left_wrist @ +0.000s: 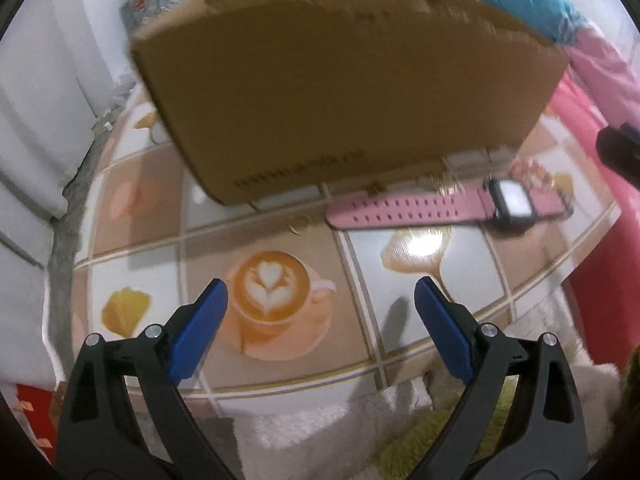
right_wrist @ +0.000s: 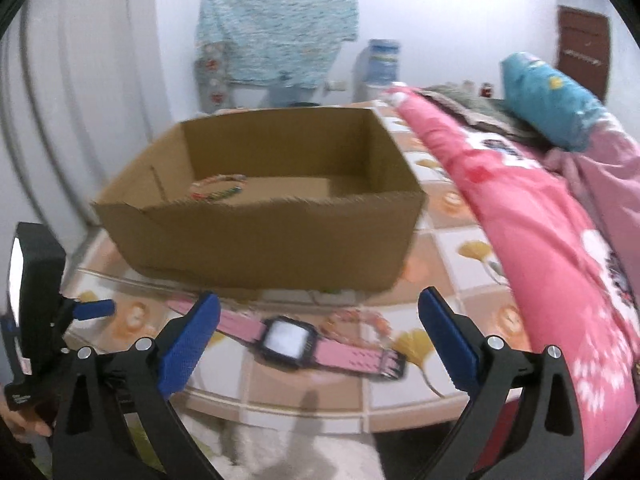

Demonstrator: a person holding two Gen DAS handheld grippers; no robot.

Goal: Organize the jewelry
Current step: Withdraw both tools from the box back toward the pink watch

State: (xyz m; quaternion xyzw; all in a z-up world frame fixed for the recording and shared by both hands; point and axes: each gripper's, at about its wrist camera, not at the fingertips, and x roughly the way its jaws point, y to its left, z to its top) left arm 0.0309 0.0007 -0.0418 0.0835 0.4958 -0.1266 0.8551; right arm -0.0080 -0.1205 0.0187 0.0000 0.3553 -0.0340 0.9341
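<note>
Left tool (left_wrist: 322, 308): held wide apart above the patterned desk (left_wrist: 400, 280); nothing is gripped.
Right tool (right_wrist: 320, 326): spread wide, nothing between the blue fingers (right_wrist: 188, 344); positioned over the desk edge, just short of the watch.
Pink watch (right_wrist: 288, 340): laid flat on the desk in front of the cardboard box (right_wrist: 260, 236), strap stretched out to both sides.
Beaded bracelet, pinkish (right_wrist: 368, 320): seen on the desk just behind the watch, blurred.
Colourful bracelet (right_wrist: 218, 188): lying inside the box, near its left wall.
Small gold ring (left_wrist: 300, 225): on the desk, near the strap's end.
Pink blanket (right_wrist: 540, 220): bunched along the desk's right side.
</note>
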